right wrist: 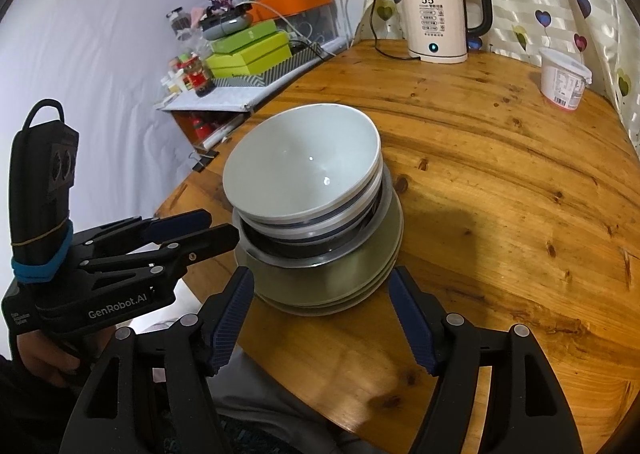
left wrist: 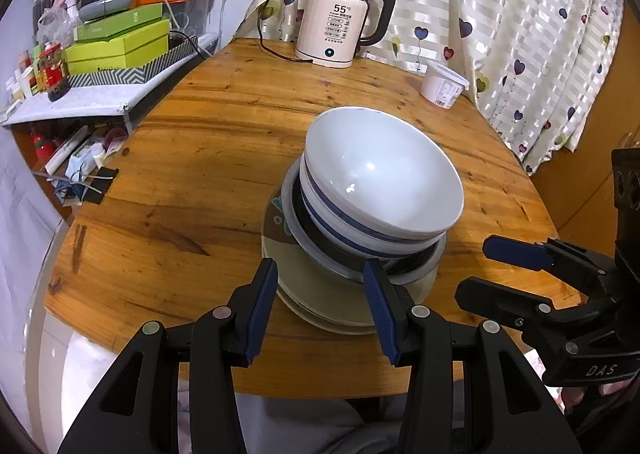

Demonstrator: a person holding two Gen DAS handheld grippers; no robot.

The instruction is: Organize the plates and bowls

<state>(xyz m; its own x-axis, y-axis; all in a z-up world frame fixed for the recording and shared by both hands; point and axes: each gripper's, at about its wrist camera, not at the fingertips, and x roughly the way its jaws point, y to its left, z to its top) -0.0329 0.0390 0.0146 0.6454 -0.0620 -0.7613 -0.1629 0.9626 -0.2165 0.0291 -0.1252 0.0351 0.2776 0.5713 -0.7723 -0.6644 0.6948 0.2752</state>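
On the round wooden table (left wrist: pixel 180 214) (right wrist: pixel 500 214) stands one stack. Pale green plates (left wrist: pixel 320 294) (right wrist: pixel 320 288) lie at the bottom. On them sits a dark bowl with a grey rim (left wrist: pixel 416 274) (right wrist: pixel 280 254), holding blue-striped white bowls (left wrist: pixel 340 230) (right wrist: pixel 360 198). A plain white bowl (left wrist: pixel 380 174) (right wrist: pixel 300 166) tops the stack, tilted. My left gripper (left wrist: pixel 321 266) (right wrist: pixel 216 228) hovers open at the near left edge of the plates. My right gripper (right wrist: pixel 322 274) (left wrist: pixel 492 270) is open at their near right edge. Neither holds anything.
A white electric kettle (left wrist: pixel 336 26) (right wrist: pixel 436 18) with its cord stands at the table's far side, a white plastic tub (left wrist: pixel 442 84) (right wrist: pixel 564 78) to its right. A heart-print curtain (left wrist: pixel 520 14) hangs behind. A cluttered shelf with green boxes (left wrist: pixel 116 46) (right wrist: pixel 248 54) borders the left.
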